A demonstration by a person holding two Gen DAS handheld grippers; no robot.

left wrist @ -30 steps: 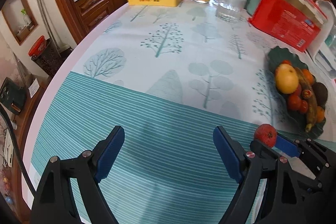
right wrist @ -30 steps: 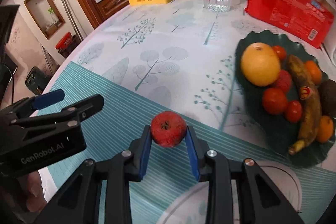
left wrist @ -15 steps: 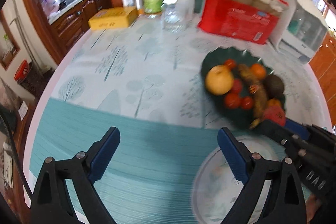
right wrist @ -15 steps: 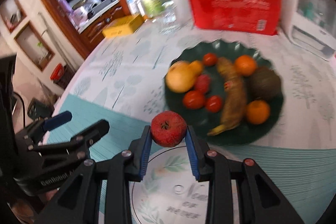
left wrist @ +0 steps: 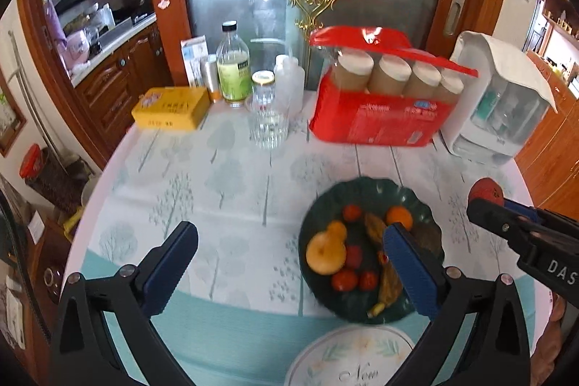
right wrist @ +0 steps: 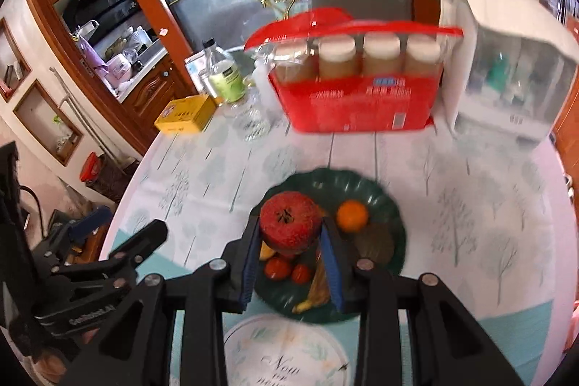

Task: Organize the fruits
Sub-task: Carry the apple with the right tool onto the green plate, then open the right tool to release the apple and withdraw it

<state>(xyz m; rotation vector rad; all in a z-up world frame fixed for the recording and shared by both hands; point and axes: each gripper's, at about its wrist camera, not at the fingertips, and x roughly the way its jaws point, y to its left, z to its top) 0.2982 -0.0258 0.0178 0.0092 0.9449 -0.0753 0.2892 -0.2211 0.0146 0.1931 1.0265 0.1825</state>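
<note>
Right wrist view: we see the right gripper [right wrist: 291, 250] with its jaws clamped on a red, rough-skinned fruit [right wrist: 290, 225], dark calyx facing us, held above the near left part of the dark green plate [right wrist: 389, 205]. On that plate we count an orange [right wrist: 352, 215] at 1 o'clock from the held fruit, two small red fruits [right wrist: 277, 268] at 6 o'clock under it, a browned banana [right wrist: 318, 288] between the blue pads, and a dark round fruit, blurred. A pale round mat [right wrist: 282, 350] lies at 6 o'clock from the plate, near the bench [right wrist: 470, 205] edge.

In the left wrist view the left gripper [left wrist: 289, 268] has just been opening its jaws; they stand wide apart with nothing between them, over the tree-print cloth. There the large yellow fruit [left wrist: 325, 254] sits at the plate's 9 o'clock side. At 12 o'clock on the bench stand a red carton of jars [left wrist: 376, 111], a glass tumbler [left wrist: 267, 123], a yellow tin [left wrist: 170, 107] and a white appliance [left wrist: 499, 107]
</note>
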